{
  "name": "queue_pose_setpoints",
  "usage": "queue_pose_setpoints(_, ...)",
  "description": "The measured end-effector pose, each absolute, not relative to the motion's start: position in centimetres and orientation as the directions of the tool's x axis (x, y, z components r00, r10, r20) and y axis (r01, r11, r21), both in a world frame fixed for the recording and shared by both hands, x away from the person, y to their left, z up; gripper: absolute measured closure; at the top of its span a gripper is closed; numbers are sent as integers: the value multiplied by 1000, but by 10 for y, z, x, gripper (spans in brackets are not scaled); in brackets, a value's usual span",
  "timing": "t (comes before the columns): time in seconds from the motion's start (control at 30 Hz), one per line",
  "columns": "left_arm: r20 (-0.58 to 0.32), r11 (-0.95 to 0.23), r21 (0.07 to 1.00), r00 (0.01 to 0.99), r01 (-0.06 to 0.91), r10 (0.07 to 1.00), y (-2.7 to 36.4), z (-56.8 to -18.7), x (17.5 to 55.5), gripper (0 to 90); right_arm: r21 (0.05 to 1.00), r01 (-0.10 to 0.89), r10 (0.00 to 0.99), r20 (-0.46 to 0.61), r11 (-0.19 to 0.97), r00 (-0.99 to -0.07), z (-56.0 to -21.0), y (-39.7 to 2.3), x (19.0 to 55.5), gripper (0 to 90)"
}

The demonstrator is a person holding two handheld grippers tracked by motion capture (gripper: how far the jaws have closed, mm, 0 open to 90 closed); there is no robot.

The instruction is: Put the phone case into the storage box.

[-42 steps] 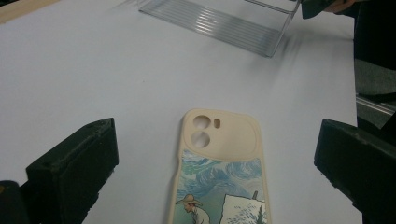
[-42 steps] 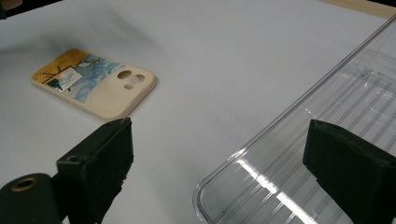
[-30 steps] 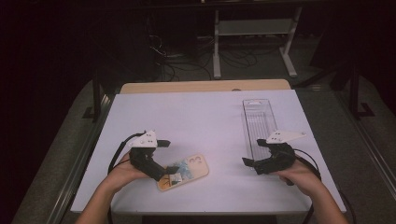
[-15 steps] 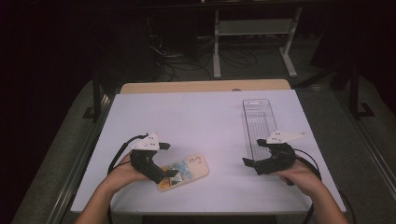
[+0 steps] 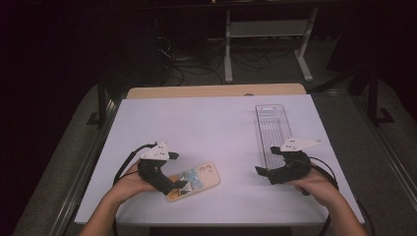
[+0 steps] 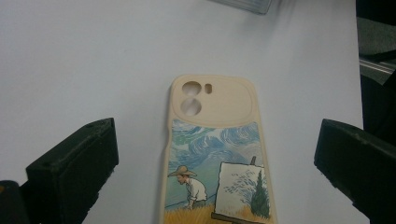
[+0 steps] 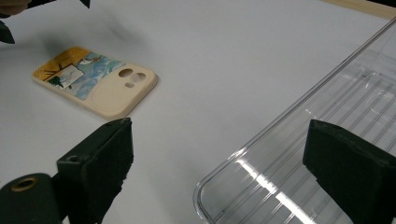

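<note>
Little has moved since a moment ago: both hands hold their places near the table's (image 5: 211, 123) near edge. At near left, the left gripper (image 5: 179, 186) hangs over the printed end of the phone case (image 5: 194, 180), jaws spread wide to either side of it without touching, placed, I judge, to straddle its width for a pinch. Farther right, the right gripper (image 5: 265, 164) waits wide open and empty beside the clear tray (image 5: 271, 129), probably the case's destination.
</note>
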State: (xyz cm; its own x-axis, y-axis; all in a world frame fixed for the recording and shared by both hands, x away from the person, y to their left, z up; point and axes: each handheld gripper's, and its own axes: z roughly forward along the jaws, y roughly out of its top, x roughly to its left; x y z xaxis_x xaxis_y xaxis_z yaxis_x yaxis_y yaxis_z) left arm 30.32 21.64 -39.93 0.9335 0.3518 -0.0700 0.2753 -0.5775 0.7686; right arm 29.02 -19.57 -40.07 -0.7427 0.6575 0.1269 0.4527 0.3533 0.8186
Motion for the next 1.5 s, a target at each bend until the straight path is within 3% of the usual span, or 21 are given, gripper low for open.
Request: queue_pose_setpoints(1.5, -85, -625, 705, 915, 334, 394, 204, -434, 297, 0, 820, 442, 657, 112, 362, -746, -401, -195, 291, 80)
